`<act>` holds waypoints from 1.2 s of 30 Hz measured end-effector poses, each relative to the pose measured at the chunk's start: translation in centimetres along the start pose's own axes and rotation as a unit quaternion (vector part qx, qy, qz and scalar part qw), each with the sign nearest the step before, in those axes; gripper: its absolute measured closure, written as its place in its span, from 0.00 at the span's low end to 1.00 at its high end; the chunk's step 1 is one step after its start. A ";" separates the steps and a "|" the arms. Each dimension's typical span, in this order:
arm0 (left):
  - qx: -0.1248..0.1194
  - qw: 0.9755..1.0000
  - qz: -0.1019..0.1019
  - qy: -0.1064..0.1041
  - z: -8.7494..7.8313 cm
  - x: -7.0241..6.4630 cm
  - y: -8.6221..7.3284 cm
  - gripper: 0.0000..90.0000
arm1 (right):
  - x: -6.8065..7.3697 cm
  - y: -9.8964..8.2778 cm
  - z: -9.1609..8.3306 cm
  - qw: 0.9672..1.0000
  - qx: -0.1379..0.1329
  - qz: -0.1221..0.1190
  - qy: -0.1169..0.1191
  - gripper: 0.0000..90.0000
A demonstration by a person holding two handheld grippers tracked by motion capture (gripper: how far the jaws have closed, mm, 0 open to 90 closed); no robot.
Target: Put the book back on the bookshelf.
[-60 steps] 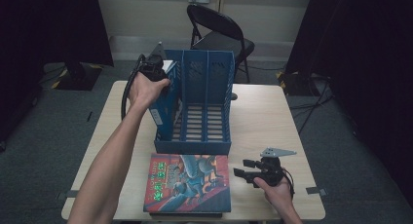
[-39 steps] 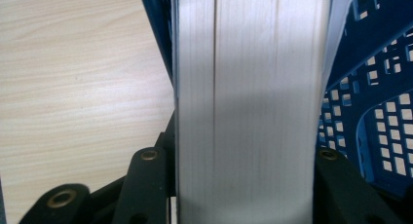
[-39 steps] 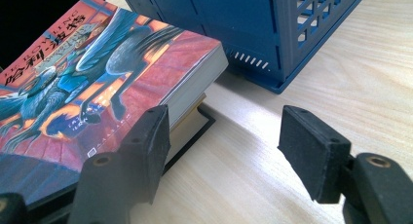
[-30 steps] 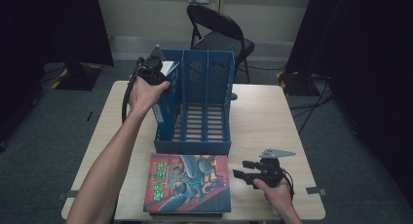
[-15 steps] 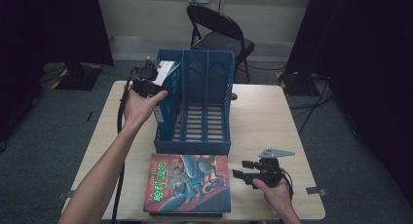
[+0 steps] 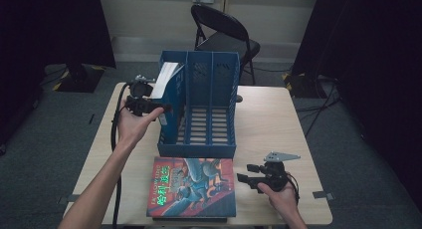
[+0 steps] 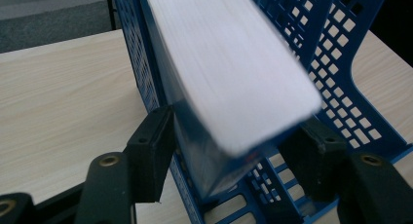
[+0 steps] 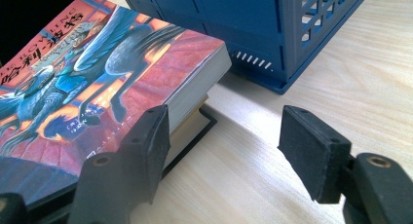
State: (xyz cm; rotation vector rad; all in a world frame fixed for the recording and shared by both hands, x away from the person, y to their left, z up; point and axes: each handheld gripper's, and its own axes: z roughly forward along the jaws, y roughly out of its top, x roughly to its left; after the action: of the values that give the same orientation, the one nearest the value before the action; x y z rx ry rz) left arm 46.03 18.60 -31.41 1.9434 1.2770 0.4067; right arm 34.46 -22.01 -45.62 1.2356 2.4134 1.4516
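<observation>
Left gripper (image 6: 161, 108) at the left compartment of the blue file rack (image 6: 214, 147): its jaws, which have just been opening, stand on either side of an upright book (image 6: 166, 79) that leans in that compartment with its white page edge facing up and out, and in the left gripper view the pads appear just clear of the book (image 7: 229, 73), so it is released. Right gripper (image 6: 244, 173) rests low at the table's (image 6: 278, 114) near right, jaws parted and empty, just beside the right edge of the red-covered book (image 6: 191, 186) lying flat in front of the rack, on top of another dark book (image 8: 195, 124).
</observation>
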 end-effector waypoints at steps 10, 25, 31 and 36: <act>-0.016 0.999 -0.004 -0.037 0.8 0.7 -3.5 0.47 | 0.0 0.0 0.1 1.000 0.002 0.001 -0.003 0.39; -0.040 0.998 0.056 -0.006 0.2 0.9 -7.7 0.69 | 0.2 0.1 0.1 1.000 -0.002 -0.005 -0.005 0.39; -0.044 0.997 0.070 -0.012 0.2 1.0 -9.4 0.61 | 0.5 0.3 0.0 1.000 -0.010 -0.009 -0.006 0.39; -0.043 0.996 0.046 -0.063 -0.5 0.8 -11.0 0.59 | 1.0 0.7 -0.1 1.000 -0.020 -0.013 -0.003 0.39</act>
State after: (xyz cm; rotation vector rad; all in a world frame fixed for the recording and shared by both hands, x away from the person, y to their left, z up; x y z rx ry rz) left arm 39.02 21.85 -39.28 1.9284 1.0753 0.3732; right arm 34.12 -21.24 -44.74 1.1943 2.3742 1.4802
